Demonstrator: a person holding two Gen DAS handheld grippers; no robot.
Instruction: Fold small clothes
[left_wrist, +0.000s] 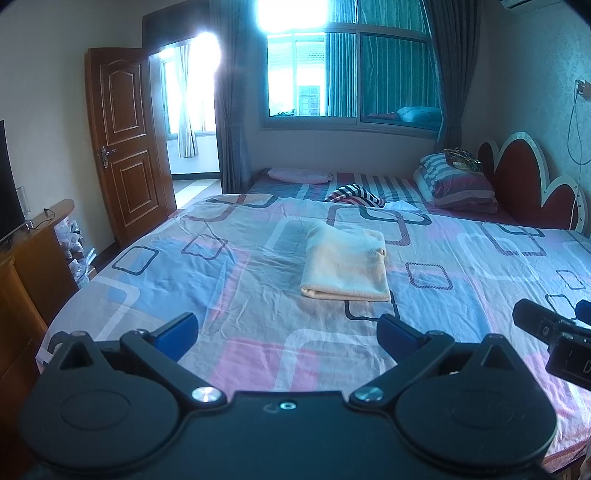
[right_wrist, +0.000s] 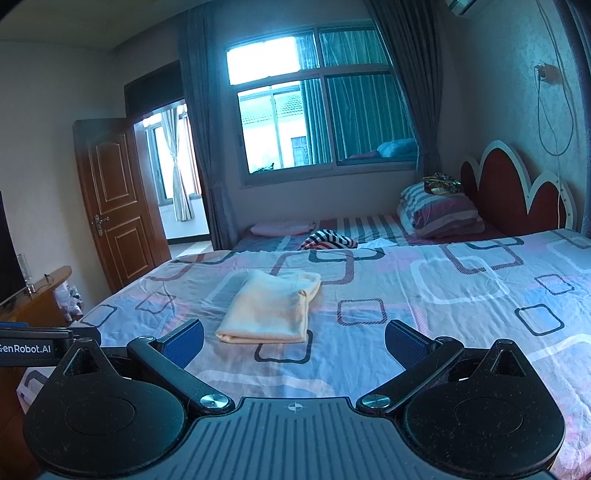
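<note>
A pale cream garment (left_wrist: 345, 264) lies folded into a neat rectangle on the patterned bedsheet (left_wrist: 221, 280); it also shows in the right wrist view (right_wrist: 271, 308). My left gripper (left_wrist: 288, 332) is open and empty, held above the sheet a little short of the garment. My right gripper (right_wrist: 293, 341) is open and empty, just short of the garment and to its right. The right gripper's body (left_wrist: 554, 332) shows at the right edge of the left wrist view. The left gripper's body (right_wrist: 33, 347) shows at the left edge of the right wrist view.
A striped cloth (left_wrist: 354, 195) and stacked pillows (left_wrist: 454, 181) lie at the far side by the red headboard (left_wrist: 517, 177). A wooden cabinet (left_wrist: 40, 251) stands left of the bed. An open wooden door (left_wrist: 125, 155) and a window (left_wrist: 347, 74) are behind.
</note>
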